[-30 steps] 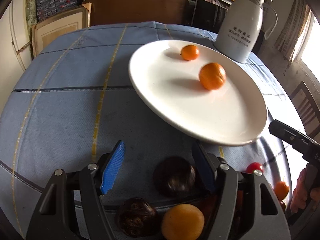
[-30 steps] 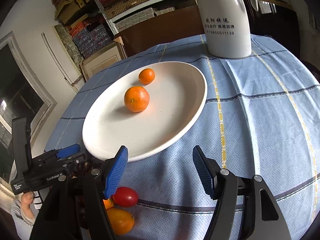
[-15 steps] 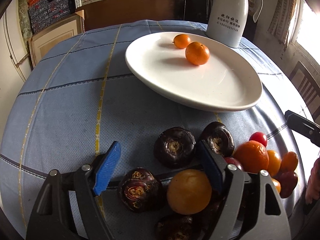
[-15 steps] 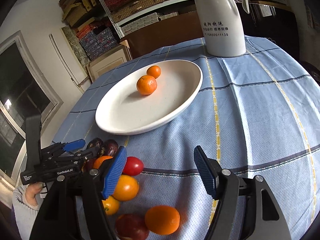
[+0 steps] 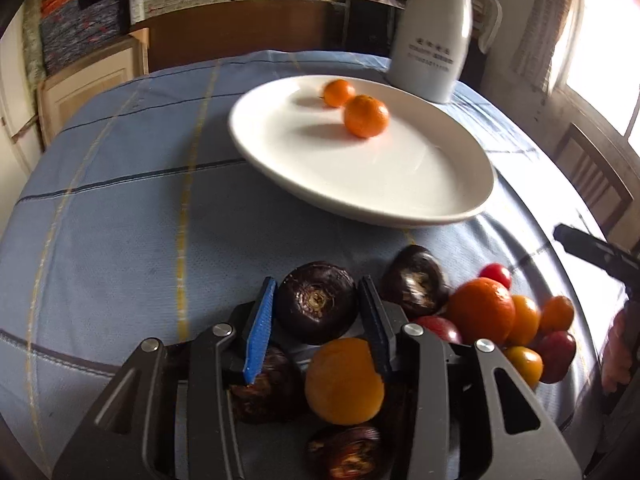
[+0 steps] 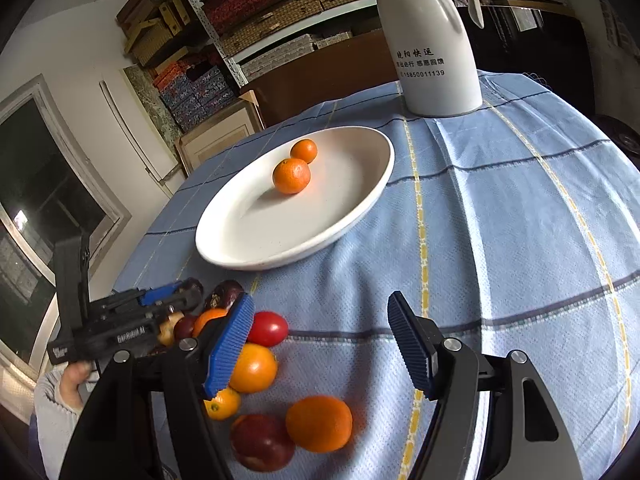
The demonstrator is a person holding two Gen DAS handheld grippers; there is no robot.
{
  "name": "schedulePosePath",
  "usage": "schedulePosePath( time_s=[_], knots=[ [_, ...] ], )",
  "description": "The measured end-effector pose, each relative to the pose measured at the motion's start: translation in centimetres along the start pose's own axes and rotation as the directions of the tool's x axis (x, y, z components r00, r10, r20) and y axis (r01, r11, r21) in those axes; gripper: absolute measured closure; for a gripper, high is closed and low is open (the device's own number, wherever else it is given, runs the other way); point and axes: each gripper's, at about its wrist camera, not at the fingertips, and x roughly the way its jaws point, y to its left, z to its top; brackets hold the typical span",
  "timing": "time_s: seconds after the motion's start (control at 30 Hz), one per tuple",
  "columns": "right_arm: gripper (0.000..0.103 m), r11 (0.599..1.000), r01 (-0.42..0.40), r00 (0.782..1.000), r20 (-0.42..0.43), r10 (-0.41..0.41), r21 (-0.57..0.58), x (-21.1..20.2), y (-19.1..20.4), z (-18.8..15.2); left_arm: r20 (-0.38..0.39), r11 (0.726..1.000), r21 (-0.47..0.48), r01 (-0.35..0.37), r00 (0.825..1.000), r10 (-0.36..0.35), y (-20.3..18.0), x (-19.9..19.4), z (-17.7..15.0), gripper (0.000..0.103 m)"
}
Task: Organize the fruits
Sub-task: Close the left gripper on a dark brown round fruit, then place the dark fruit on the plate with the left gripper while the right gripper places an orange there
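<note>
A white oval plate (image 5: 400,184) holds two oranges (image 5: 366,115); it also shows in the right wrist view (image 6: 256,236). My left gripper (image 5: 316,312) has its blue pads closed on either side of a dark round fruit (image 5: 316,307) on the blue cloth. More dark fruits (image 5: 414,280), an orange (image 5: 344,380) and a mixed pile (image 5: 484,310) lie around it. My right gripper (image 6: 320,344) is open and empty above the cloth, with a red tomato (image 6: 267,328), oranges (image 6: 319,423) and a red fruit (image 6: 262,442) below and left of it.
A white thermos jug (image 6: 434,40) stands behind the plate at the table's far side. Shelves with boxes (image 6: 260,8) line the wall. A wooden chair (image 5: 592,176) stands at the right of the table. The cloth right of the plate is bare.
My left gripper has pulled back, dropped toward the cloth and closed its pads around the dark fruit. My right gripper has drawn back and stayed open.
</note>
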Motion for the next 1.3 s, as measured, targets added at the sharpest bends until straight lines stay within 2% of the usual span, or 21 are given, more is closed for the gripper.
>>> schedulePosePath(
  time_s=[0.17,0.23,0.3,0.4,0.47,0.53,0.6,0.63,0.67,0.77,0.87,0.93,1.0,1.03,1.13,1.23,1.3],
  knots=[
    [0.033,1.0,-0.002,1.0,-0.029,0.002,-0.029,-1.3,-0.4,-2.2,0.009,0.993,-0.035,-0.116,0.993,0.117,1.2,-0.2,-0.2,0.062],
    [0.033,0.998,0.009,0.999,-0.053,-0.012,-0.062,-1.7,-0.1,-3.2,0.0,0.989,-0.055,-0.139,0.99,0.139,1.9,-0.2,-0.3,0.062],
    [0.034,0.996,0.005,0.996,-0.086,-0.012,-0.086,-1.7,0.2,-3.9,-0.008,0.988,-0.081,-0.13,0.992,0.13,2.5,-0.1,-0.3,0.062],
    [0.041,0.995,-0.014,0.995,-0.097,0.005,-0.094,-1.6,0.4,-4.1,-0.004,0.989,-0.09,-0.115,0.993,0.115,2.8,-0.3,-0.4,0.062],
    [0.05,0.995,-0.057,0.993,-0.11,0.048,-0.077,-1.3,0.4,-4.0,-0.002,0.992,-0.1,-0.078,0.997,0.078,2.9,-0.3,-0.4,0.062],
    [0.051,0.994,-0.097,0.988,-0.122,0.09,-0.053,-1.1,0.3,-4.1,-0.002,0.994,-0.106,-0.028,1.0,0.028,2.8,-0.3,-0.5,0.062],
    [0.052,0.991,-0.137,0.982,-0.133,0.134,-0.014,-0.8,-0.2,-4.0,0.002,0.996,-0.089,-0.011,1.0,0.011,2.3,-0.3,-0.5,0.062],
    [0.055,0.989,-0.149,0.98,-0.133,0.149,0.01,-0.8,-0.6,-4.0,0.003,0.997,-0.081,-0.003,1.0,0.003,2.1,-0.4,-0.5,0.062],
    [0.068,0.989,-0.143,0.98,-0.135,0.146,0.028,-0.7,-1.0,-4.0,0.003,0.997,-0.079,0.003,1.0,-0.003,1.9,-0.3,-0.6,0.062],
    [0.069,0.982,-0.169,0.975,-0.134,0.18,0.087,-0.6,-1.9,-4.0,0.006,0.996,-0.087,-0.005,1.0,0.005,2.0,-0.4,-0.6,0.062],
    [0.066,0.986,-0.16,0.975,-0.151,0.165,0.044,-0.4,-1.1,-4.0,0.007,0.996,-0.086,-0.036,0.999,0.037,2.0,-0.5,-0.7,0.062],
    [0.061,0.988,-0.15,0.97,-0.191,0.151,0.02,0.1,-0.4,-4.3,0.01,0.993,-0.068,-0.094,0.995,0.095,1.8,-0.5,-0.7,0.062],
    [0.062,0.99,-0.14,0.973,-0.186,0.139,0.005,0.0,-0.2,-4.4,0.01,0.986,-0.061,-0.157,0.987,0.158,1.9,-0.3,-0.6,0.062],
    [0.067,0.989,-0.15,0.973,-0.176,0.148,0.007,-0.3,-0.2,-4.4,0.007,0.987,-0.073,-0.146,0.989,0.147,2.3,-0.2,-0.5,0.062],
    [0.067,0.989,-0.148,0.974,-0.169,0.149,0.019,-0.4,-0.5,-4.4,0.006,0.988,-0.082,-0.129,0.991,0.13,2.6,-0.3,-0.5,0.062],
    [0.067,0.988,-0.155,0.976,-0.15,0.157,0.025,-0.7,-0.8,-4.3,0.009,0.992,-0.097,-0.076,0.997,0.077,2.8,-0.4,-0.5,0.063],
    [0.067,0.987,-0.152,0.981,-0.118,0.157,0.043,-1.2,-1.4,-4.1,0.031,0.992,-0.097,-0.082,0.996,0.085,2.7,-0.9,-0.5,0.063]
  ],
)
